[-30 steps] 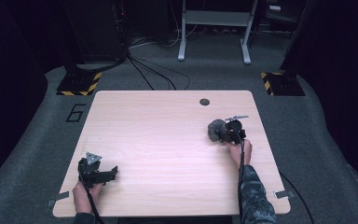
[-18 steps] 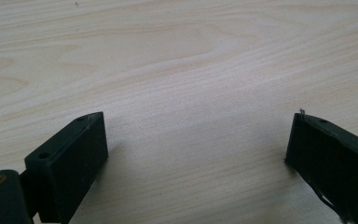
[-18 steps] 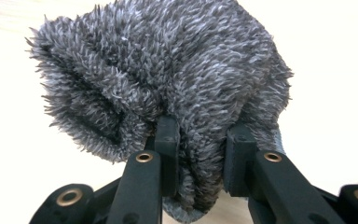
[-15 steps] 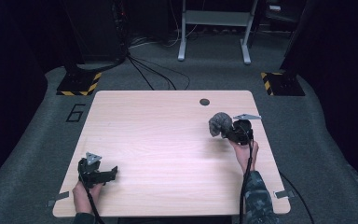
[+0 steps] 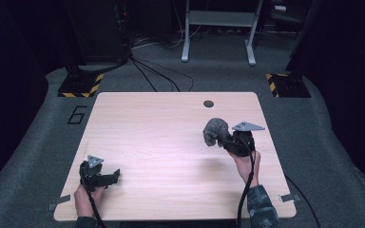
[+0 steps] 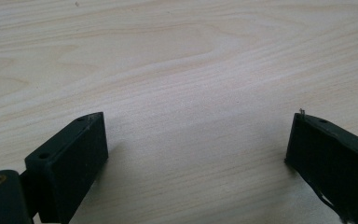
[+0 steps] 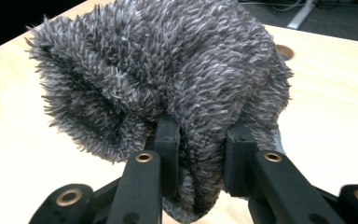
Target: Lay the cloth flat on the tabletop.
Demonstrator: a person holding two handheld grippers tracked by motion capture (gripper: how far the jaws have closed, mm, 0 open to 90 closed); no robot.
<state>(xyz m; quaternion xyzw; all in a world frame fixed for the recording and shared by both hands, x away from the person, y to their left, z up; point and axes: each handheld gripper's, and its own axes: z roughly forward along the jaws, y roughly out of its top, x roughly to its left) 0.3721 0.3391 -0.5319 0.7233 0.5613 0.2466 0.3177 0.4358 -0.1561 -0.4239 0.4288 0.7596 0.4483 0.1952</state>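
The left gripper (image 5: 105,176) rests low on the table (image 5: 161,142), near its front left corner, far from the hole (image 5: 208,103) at the back edge. Its jaws stand wide apart with only bare wood between them. To the right, in front of the hole and a little to its right, the right gripper (image 5: 225,140) is held above the table. Its jaws are clamped on a grey fuzzy cloth (image 5: 215,131), which bulges out beyond them toward the hole.
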